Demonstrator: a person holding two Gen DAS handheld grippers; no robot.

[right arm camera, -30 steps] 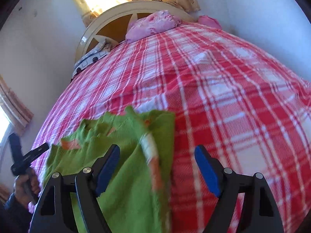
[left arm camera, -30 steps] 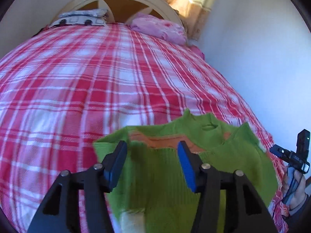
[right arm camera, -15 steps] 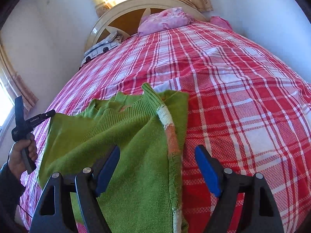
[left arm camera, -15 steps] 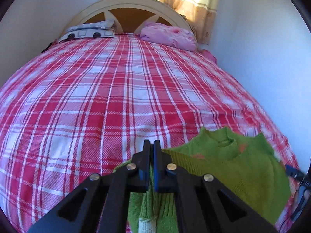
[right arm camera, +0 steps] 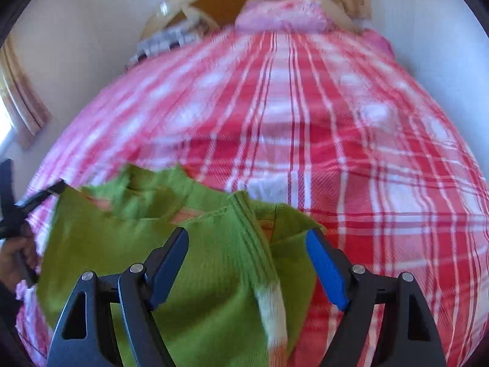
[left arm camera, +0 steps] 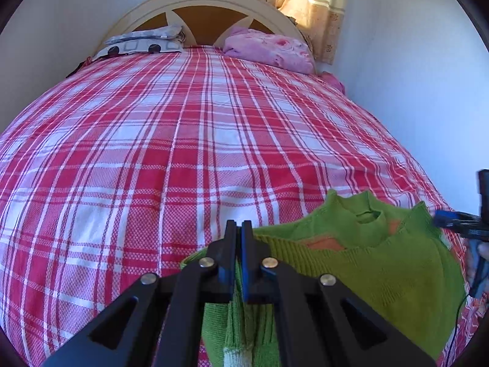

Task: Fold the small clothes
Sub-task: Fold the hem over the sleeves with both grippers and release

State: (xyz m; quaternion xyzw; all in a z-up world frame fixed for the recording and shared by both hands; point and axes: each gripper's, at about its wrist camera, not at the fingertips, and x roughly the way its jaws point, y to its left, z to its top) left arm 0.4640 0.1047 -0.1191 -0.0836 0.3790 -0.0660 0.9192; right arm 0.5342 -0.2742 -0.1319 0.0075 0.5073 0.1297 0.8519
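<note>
A small green knit sweater (left arm camera: 382, 269) with orange and white trim lies on the near part of the bed. My left gripper (left arm camera: 239, 229) is shut on a pinch of its left edge, and green fabric hangs between the pads. In the right wrist view the sweater (right arm camera: 214, 275) fills the foreground. My right gripper (right arm camera: 247, 238) straddles a raised ribbed fold with a white and orange cuff. Its jaws are closing, and the blue pads stand apart from the fabric. The right gripper (left arm camera: 458, 226) also shows at the far right of the left wrist view.
A red and white plaid bedspread (left arm camera: 183, 153) covers the bed. A pink pillow (left arm camera: 269, 49) and a grey patterned pillow (left arm camera: 143, 42) lie against the cream headboard (left arm camera: 198, 3). A white wall (left arm camera: 412, 91) runs along the right side. A hand (right arm camera: 15, 257) holds the left gripper.
My left jaws closed on the sweater's left edge. My right gripper swung over the sweater's right side, and its jaws narrowed around the ribbed fold.
</note>
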